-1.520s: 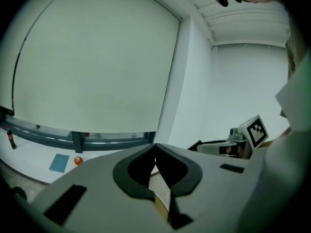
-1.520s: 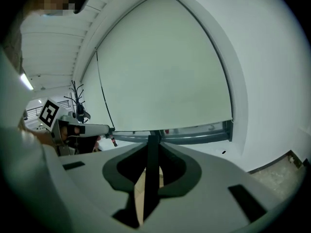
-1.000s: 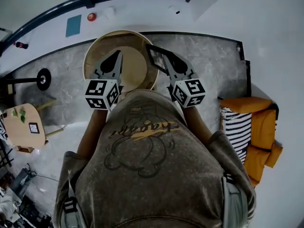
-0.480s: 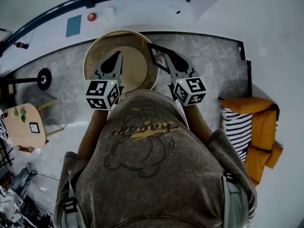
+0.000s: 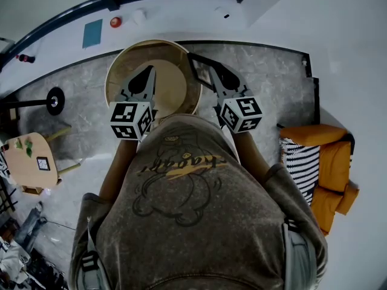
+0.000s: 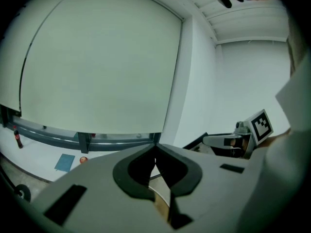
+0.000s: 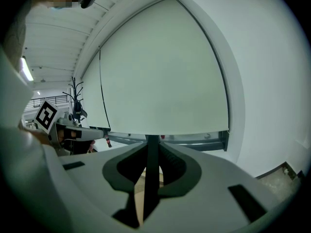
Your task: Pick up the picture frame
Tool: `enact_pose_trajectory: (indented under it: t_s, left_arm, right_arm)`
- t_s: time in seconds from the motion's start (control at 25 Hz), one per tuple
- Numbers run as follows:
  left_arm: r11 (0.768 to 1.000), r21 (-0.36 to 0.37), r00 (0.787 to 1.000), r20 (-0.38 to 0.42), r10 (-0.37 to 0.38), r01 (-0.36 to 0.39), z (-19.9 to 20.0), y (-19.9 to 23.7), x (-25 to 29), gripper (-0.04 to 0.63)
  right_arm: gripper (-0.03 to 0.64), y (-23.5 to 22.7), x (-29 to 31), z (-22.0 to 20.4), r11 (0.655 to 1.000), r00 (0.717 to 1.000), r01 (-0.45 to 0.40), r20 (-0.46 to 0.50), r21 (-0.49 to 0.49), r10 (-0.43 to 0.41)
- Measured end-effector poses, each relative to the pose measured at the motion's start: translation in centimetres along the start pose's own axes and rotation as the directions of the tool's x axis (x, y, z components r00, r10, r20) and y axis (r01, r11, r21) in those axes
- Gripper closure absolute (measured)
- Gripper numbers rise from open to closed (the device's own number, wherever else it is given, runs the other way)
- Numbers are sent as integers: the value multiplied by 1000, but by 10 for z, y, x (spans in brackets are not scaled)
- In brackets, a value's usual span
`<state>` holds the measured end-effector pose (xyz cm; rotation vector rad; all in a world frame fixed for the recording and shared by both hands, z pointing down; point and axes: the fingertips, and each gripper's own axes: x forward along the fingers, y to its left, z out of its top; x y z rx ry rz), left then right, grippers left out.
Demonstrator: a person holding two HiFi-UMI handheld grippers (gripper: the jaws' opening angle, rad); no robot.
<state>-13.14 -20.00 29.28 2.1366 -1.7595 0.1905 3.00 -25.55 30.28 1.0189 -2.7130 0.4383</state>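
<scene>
The picture frame (image 5: 201, 70) is thin and black, with a pale picture in it. My right gripper (image 5: 213, 82) is shut on it and holds it in the air over the right rim of the round wooden table (image 5: 115, 71). In the right gripper view the frame (image 7: 151, 164) stands edge-on as a dark strip between the pads. My left gripper (image 5: 147, 72) hovers over the left half of the tabletop, shut, with nothing in it. In the left gripper view its tips (image 6: 155, 145) meet, and the right gripper (image 6: 228, 142) shows to the right.
An orange sofa (image 5: 332, 162) with a striped cushion (image 5: 301, 162) stands at the right. A small wooden side table (image 5: 27, 162) is at the left, and a black wheel-like stand (image 5: 55, 99) is on the grey floor. A white wall and a dark rail run behind the round table.
</scene>
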Motion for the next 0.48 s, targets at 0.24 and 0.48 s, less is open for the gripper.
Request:
enact_pose_trajectory:
  t_s: [0.24,0.48]
  left_arm:
    - [1000,3,1000,-9,0,0,-1,3,3,577]
    - [1000,0,1000,-23,2,-2,-3,8,8,577]
  right_arm:
    - [535,-6,5,3,1000,1000,5,6,9,-5]
    - [536,-10,12,4,1000,1000,0,-2,12,0]
